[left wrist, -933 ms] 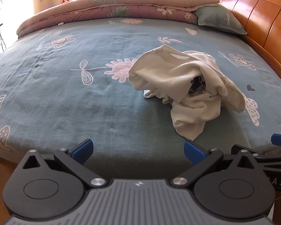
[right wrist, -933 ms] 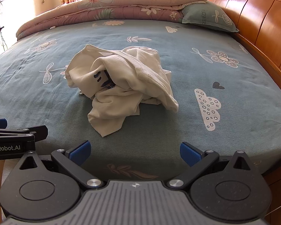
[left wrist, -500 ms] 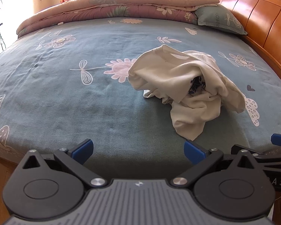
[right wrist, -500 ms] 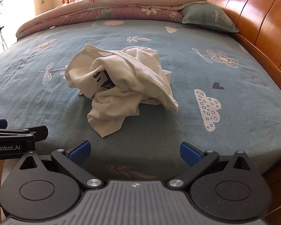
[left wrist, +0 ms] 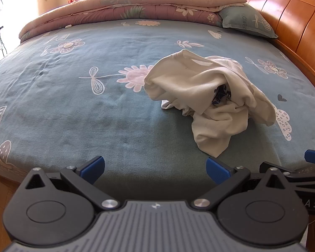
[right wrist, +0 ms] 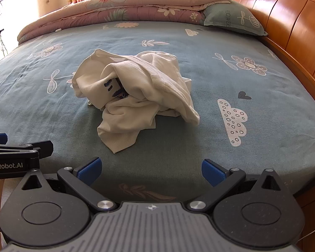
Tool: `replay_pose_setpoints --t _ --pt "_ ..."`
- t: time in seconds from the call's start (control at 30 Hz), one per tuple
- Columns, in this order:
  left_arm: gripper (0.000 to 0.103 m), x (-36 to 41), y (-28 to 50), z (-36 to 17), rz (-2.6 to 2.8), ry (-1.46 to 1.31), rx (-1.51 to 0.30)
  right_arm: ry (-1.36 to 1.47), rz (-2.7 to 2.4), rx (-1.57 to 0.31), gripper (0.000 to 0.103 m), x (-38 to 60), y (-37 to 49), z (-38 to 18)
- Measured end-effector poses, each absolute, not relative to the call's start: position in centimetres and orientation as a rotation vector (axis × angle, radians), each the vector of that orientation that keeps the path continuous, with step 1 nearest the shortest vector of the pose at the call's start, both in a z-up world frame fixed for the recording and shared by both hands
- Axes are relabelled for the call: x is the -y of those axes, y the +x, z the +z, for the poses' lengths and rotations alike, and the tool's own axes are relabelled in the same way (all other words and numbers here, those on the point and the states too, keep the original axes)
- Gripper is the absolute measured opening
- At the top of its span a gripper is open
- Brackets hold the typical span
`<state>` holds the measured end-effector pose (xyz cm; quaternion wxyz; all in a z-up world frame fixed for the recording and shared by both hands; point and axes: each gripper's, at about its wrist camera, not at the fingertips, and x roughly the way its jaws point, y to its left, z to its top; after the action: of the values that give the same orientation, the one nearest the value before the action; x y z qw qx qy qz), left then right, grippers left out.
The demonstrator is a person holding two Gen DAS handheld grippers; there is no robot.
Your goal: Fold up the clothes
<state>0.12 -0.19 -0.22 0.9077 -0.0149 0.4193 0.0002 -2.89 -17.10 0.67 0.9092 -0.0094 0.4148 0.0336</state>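
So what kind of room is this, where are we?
Most likely a home bedroom: a bed with a teal flower-print sheet, a carved wooden headboard, a pillow and a folded quilt by a curtained window. A crumpled white garment lies on the sheet.

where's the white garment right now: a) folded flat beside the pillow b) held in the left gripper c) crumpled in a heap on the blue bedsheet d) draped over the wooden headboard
c: the white garment lies bunched in a loose heap on the blue bedsheet, and both the left gripper and the right gripper are open, hang short of it and hold nothing.
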Motion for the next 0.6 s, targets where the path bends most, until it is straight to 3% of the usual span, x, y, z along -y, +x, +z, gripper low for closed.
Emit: replay_pose_setpoints --t 0.6 --pt "0.102 0.11 0.10 -0.29 0.007 -0.027 -0.870 -0.021 0.065 -0.859 0.103 17.09 -3.01 0.59"
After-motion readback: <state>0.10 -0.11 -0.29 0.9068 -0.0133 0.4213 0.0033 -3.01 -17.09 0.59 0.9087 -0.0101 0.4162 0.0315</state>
